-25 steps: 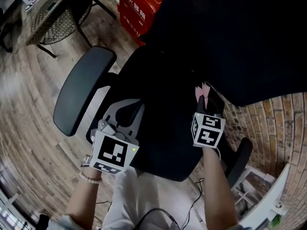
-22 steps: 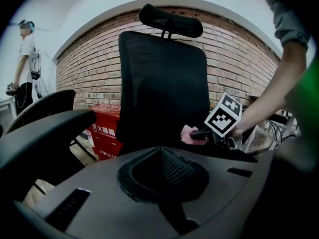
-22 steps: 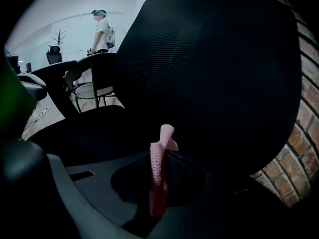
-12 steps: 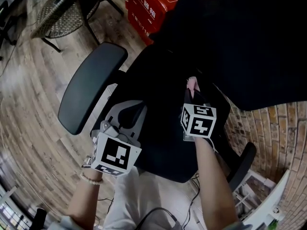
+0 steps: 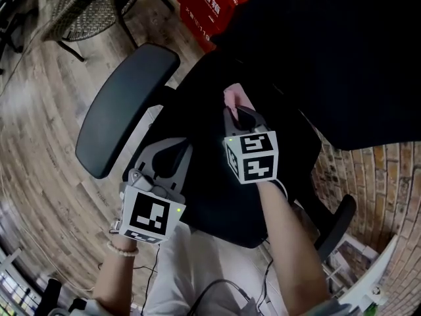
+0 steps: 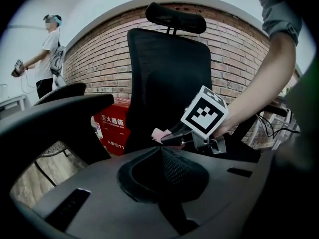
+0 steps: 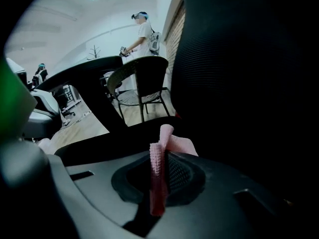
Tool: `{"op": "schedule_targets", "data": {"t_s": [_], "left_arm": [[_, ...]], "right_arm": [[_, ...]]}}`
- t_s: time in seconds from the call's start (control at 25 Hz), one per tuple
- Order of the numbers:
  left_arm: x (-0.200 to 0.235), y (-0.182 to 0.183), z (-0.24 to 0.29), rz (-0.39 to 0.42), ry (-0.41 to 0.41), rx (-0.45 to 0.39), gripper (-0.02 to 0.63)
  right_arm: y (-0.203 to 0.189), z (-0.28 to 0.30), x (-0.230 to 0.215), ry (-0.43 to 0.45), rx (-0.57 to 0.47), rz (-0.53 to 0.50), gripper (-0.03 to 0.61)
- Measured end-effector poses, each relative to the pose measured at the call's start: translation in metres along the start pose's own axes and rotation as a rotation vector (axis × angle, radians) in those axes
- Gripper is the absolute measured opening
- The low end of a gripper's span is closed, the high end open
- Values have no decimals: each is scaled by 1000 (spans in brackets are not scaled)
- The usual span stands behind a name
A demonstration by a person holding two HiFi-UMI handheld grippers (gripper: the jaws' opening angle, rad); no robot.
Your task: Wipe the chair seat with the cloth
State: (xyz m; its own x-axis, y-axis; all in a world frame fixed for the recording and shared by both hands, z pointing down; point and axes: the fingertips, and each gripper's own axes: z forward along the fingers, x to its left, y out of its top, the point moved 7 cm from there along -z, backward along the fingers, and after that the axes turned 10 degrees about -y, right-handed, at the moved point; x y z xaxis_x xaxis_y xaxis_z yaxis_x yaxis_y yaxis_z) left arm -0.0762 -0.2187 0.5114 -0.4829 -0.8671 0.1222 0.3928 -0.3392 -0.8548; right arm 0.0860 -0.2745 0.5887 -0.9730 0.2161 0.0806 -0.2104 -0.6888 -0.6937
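Soft and light, the pink cloth [image 7: 172, 139] is best pinched at a bunched fold, as it is now in the closed jaws of the right gripper [image 5: 235, 114], whose forearm is reached low over the chair seat [image 5: 217, 199] (contact seemingly made). The left gripper [image 5: 163, 164] is held by the seat's edge, jaws together and empty.

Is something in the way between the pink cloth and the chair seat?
No, nothing visible is. The right gripper holds the pink cloth right over the bare black chair seat. The left gripper hangs off at the seat's left edge, clear of the cloth.
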Motion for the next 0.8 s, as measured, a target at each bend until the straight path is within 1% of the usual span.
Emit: {"op": "schedule_targets", "data": {"t_s": [0.16,0.32,0.52,0.64,0.8], "left_arm": [[-1,-4,-17,-24,31,-30,18],[-3,-12,-30,-35,49,-4,18],[-6,-19,-46,-46,70,9,18],[-8,-20,-53,-49,79,3,18],[-11,-21,-51,-52,78,2,18]], "right_arm": [[7,2,32,88,-23,-67,54],[13,-1,64,173,-45,-113,54],[12,-8,102,273,-59,-153,54],[10,-13,117,309,-66,-152,54],[5,-15,123,308,-57,-164,54]]}}
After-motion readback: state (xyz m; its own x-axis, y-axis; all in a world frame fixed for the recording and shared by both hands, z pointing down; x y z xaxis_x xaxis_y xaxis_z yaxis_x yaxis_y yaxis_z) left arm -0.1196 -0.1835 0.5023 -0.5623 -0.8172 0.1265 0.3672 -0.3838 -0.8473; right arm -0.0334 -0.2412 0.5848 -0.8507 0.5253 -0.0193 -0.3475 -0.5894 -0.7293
